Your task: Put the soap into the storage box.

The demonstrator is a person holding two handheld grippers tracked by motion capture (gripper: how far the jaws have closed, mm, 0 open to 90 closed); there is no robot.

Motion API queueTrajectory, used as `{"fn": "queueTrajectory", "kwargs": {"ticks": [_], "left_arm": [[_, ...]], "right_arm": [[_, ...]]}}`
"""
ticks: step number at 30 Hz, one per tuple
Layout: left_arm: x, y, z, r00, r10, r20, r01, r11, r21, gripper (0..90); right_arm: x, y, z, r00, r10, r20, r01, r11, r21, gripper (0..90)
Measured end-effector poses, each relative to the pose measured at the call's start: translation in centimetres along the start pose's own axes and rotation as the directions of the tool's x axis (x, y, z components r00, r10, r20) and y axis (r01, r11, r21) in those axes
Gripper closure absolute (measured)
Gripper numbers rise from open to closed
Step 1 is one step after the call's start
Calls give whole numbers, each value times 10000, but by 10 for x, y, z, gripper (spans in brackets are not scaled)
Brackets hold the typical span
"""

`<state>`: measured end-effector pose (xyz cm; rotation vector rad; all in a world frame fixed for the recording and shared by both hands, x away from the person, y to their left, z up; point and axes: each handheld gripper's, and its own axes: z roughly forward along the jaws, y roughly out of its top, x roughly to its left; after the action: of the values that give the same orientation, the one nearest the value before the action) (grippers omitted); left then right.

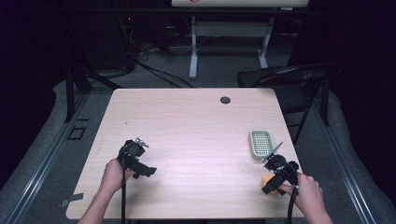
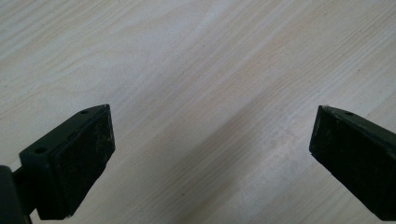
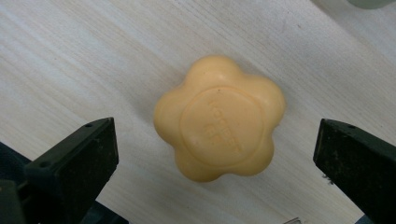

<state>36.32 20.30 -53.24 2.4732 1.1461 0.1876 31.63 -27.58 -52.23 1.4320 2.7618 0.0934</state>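
Orange-yellow, waxy, flower-shaped: that soap bar lies flat on the pale wood desk, right between my right tongs, which are spread wide and not touching it. On the desk it's down at about 4 o'clock, just below the green soap dish. I'd guess it's light, hard and slick, so I'd pinch across two opposite notches, not the lobes. Left tongs gape over bare wood.

Orange soap, pale-green dish
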Motion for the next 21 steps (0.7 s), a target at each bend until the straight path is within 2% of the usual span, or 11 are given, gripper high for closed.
{"fn": "queueTrajectory", "kwargs": {"ticks": [4, 5, 8, 9, 11, 13, 14, 18, 19, 20, 21], "left_arm": [[0, 0, 0, 10000, -11, -2, 11, 10000, -3, 2], [0, 0, 0, 10000, -15, 4, 15, 10000, -6, 2], [1, 0, 0, 10000, -42, 15, 42, 10000, -21, 2], [1, 0, 0, 10000, -37, 15, 37, 10000, -22, 2], [0, 0, 0, 10000, -12, 25, 12, 10000, -9, 2], [0, 0, 0, 10000, -7, 21, 7, 10000, -7, 2], [0, 0, 0, 10000, -9, -2, 9, 10000, -10, 2], [0, 0, 0, 10000, 2, 2, -2, 10000, -12, 2], [0, 0, 0, 10000, -5, 17, 5, 10000, 2, 2], [0, 0, 0, 10000, -5, 17, 5, 10000, 2, 2], [0, 0, 0, 10000, -14, 20, 14, 10000, -3, 2]], "right_arm": [[-1, 2, 8, 9992, 351, -205, -355, 9991, -220, 0], [-4, 6, 7, 10000, 5, -80, -3, 9996, 293, 0], [-5, 7, 9, 9999, 34, -98, -32, 9997, 231, 0], [-2, 5, 15, 9984, 493, -281, -505, 9978, -419, 0], [-3, 9, 12, 10000, -8, -97, 11, 9997, 234, 0], [-2, 10, 12, 9999, -99, -107, 103, 9993, 356, 0], [2, 9, 17, 9995, 251, -180, -252, 9997, -45, 0], [0, 9, 17, 9997, 186, -148, -182, 9995, 251, 0], [3, 7, 20, 9980, 636, -60, -638, 9975, -312, 35], [3, 7, 20, 9980, 636, -60, -638, 9975, -312, 35], [1, 9, 16, 9995, 290, 81, -291, 9995, 132, 46]]}}
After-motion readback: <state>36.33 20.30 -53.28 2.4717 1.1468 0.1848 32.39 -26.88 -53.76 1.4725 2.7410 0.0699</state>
